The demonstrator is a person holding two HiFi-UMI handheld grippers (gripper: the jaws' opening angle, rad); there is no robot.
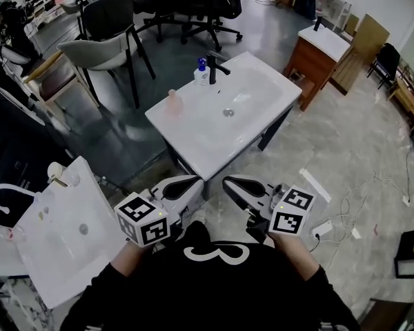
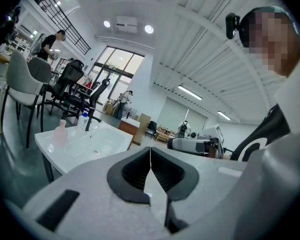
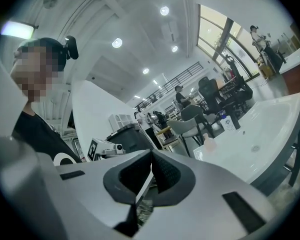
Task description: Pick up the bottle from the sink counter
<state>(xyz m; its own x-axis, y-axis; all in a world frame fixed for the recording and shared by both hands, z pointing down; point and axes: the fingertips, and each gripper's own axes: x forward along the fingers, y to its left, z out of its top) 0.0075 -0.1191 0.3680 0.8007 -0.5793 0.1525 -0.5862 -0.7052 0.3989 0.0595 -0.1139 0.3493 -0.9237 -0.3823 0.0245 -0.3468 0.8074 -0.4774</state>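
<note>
A small pale pink bottle (image 1: 172, 102) stands near the left corner of the white sink counter (image 1: 193, 136). By the black faucet (image 1: 216, 66) stands a clear bottle with a blue cap (image 1: 201, 71). My left gripper (image 1: 195, 181) and right gripper (image 1: 228, 182) are held close to my chest, short of the counter's near edge, both shut and empty. In the left gripper view the shut jaws (image 2: 150, 150) point toward the pink bottle (image 2: 61, 131), far off. In the right gripper view the shut jaws (image 3: 151, 165) face left of the pink bottle (image 3: 210, 144).
A second white basin (image 1: 62, 240) leans at my lower left. Chairs (image 1: 103, 47) stand behind the counter, and a wooden vanity (image 1: 317, 54) stands at the right. Cables (image 1: 338, 219) lie on the grey floor to my right.
</note>
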